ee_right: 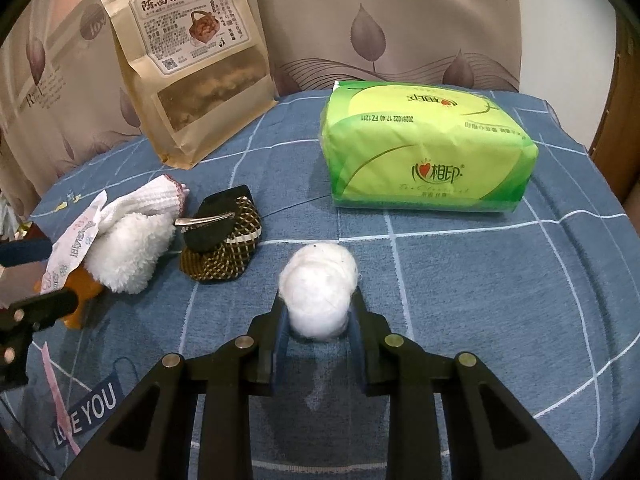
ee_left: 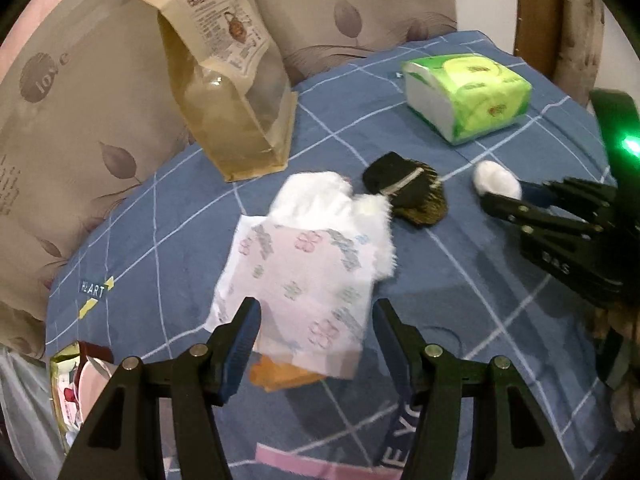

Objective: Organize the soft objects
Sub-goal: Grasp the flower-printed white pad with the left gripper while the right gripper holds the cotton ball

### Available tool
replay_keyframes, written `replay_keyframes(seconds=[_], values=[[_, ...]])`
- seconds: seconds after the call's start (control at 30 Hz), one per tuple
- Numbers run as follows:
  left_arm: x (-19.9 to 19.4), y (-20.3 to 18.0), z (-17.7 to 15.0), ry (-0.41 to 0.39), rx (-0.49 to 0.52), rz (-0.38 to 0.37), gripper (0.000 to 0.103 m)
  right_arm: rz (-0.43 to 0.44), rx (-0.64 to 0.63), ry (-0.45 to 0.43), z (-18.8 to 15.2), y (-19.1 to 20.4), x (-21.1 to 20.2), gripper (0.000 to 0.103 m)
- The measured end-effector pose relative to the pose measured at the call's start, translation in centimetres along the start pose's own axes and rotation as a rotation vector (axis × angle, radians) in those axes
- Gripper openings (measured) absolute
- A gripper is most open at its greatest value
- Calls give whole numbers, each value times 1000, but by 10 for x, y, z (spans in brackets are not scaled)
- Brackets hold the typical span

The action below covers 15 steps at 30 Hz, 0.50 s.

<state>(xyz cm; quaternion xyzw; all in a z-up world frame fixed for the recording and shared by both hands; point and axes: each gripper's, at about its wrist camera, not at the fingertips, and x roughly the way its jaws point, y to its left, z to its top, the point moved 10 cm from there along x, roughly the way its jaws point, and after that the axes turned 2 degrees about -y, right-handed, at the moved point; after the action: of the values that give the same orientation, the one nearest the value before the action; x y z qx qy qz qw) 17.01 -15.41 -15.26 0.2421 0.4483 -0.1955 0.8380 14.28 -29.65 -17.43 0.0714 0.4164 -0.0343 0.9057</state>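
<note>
My right gripper (ee_right: pixel 318 312) is shut on a white cotton ball (ee_right: pixel 318 290), held just above the blue checked cloth (ee_right: pixel 480 300); the ball also shows in the left wrist view (ee_left: pixel 496 180). My left gripper (ee_left: pixel 316 320) is open, its fingers either side of the near edge of a flower-print tissue pack (ee_left: pixel 304 280). That pack lies on a pile with a white knitted glove (ee_right: pixel 150 196), a white fluffy piece (ee_right: pixel 128 256) and something orange (ee_right: pixel 82 292). A dark netted pouch with a hair clip (ee_right: pixel 220 244) lies beside the pile.
A green tissue pack (ee_right: pixel 428 156) lies at the back right. A brown snack bag (ee_right: pixel 188 60) leans on the patterned cushion (ee_right: pixel 400 24) at the back left. Packets (ee_left: pixel 76 384) lie off the cloth's left edge.
</note>
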Motion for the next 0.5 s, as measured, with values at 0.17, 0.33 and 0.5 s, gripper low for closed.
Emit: replay_keyframes(seconds=[0.17,0.33,0.5], values=[[5,10,6,-15,-30,-19,48,6,3,-1,0,0,0,26],[3,16,9,-33,-99,-111,12,8,2,0,0,0,0,27],[-10,22,12,-69,-121,-129,9,3,-3,1,-1,1,1,27]])
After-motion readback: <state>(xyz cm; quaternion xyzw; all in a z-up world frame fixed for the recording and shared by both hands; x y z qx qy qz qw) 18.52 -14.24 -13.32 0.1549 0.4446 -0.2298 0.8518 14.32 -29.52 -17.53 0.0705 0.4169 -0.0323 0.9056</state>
